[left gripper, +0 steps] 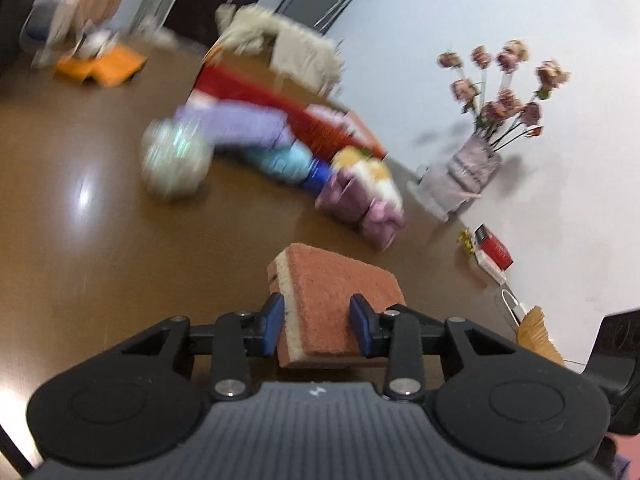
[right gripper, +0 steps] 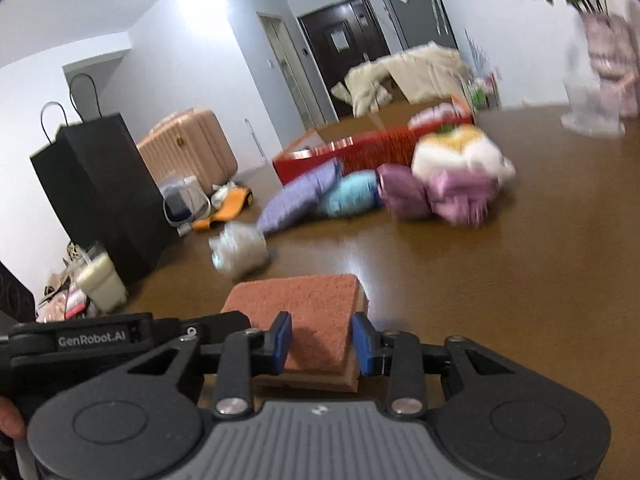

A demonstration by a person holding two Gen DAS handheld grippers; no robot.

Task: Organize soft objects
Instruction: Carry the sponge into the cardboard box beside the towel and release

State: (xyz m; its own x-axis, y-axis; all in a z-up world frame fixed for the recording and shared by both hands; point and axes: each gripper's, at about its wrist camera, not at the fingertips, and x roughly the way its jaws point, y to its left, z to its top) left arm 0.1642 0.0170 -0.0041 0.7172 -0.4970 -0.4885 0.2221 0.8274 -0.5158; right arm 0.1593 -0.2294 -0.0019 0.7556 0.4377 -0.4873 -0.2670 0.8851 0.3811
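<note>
We see both grippers, left (left gripper: 316,326) and right (right gripper: 321,344), jaws pinching one sponge (left gripper: 334,300) above the counter (left gripper: 100,240).

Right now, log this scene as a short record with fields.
surface: brown table
left tongs: shut on sponge, one pad on each side
right tongs: shut on sponge, which is apparently the same one
sponge: orange scouring face up, pale foam beneath
soft pile: lilac cushion, blue cushion, purple bundle, white plush
container: red box, open, behind the pile
also: vase of flowers
</note>
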